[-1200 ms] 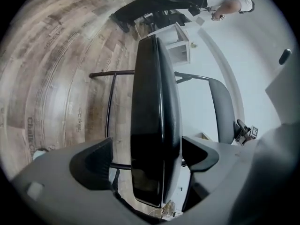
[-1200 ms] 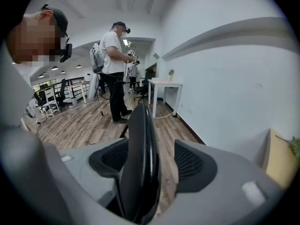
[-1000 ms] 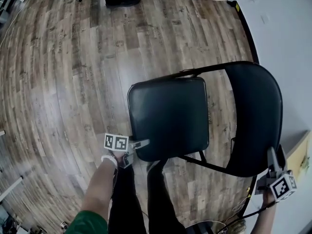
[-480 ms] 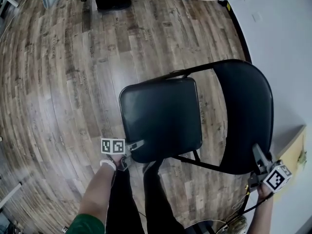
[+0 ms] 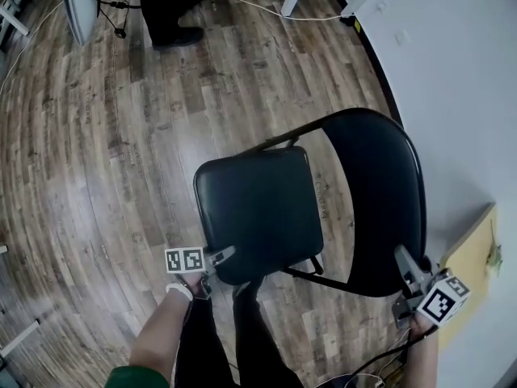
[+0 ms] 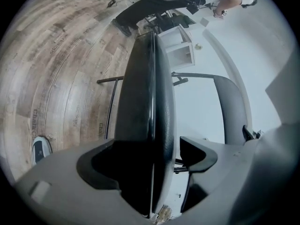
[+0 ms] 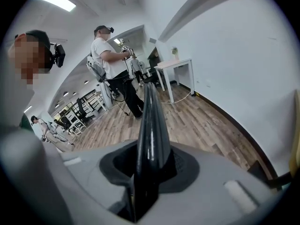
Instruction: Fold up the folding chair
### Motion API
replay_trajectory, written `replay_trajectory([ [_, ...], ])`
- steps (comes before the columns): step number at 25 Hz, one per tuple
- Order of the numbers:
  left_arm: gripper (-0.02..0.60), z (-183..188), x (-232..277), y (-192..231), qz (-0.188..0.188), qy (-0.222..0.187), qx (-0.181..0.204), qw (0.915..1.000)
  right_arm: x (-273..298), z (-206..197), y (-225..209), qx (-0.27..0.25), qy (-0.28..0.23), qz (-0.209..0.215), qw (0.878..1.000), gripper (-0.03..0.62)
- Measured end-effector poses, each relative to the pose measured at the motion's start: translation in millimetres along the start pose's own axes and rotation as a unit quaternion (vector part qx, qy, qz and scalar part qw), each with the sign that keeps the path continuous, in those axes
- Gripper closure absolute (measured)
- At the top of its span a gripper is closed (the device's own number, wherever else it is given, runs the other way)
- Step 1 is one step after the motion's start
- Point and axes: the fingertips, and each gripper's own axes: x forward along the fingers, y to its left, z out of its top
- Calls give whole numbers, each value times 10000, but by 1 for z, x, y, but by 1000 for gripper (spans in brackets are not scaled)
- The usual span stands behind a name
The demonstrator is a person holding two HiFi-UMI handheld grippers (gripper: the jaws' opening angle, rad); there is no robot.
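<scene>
- Black folding chair (image 5: 291,217) stands open on the wood-plank floor (image 5: 105,152), close to a white wall (image 5: 460,71).
- Seat (image 5: 254,204) is roughly level. The curved backrest (image 5: 380,192) is on the wall side.
- Left gripper (image 5: 227,254) is at the seat's near left corner, marker cube facing up.
- Right gripper (image 5: 404,263) is at the backrest's near edge. Its jaws have just been closing, with that edge between them.
- Holder's dark trouser legs (image 5: 242,338) show below the seat.
- Another person's legs (image 5: 166,6) are at the far end, with a pale cable (image 5: 242,5) on the floor nearby.
</scene>
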Motion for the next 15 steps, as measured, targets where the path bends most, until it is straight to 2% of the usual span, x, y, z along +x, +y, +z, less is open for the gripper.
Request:
replay_trajectory([
  [4, 160, 1, -8, -41, 102, -22, -10, 9999, -15, 12, 23, -103, 45, 63, 9999, 501],
  [8, 158, -4, -12, -91, 295, -205, 82, 9993, -34, 25, 29, -270, 13, -96, 9996, 503],
  [15, 158, -5, -8, -194, 147, -429, 95, 9989, -60, 50, 32, -433, 17, -187, 9989, 508],
])
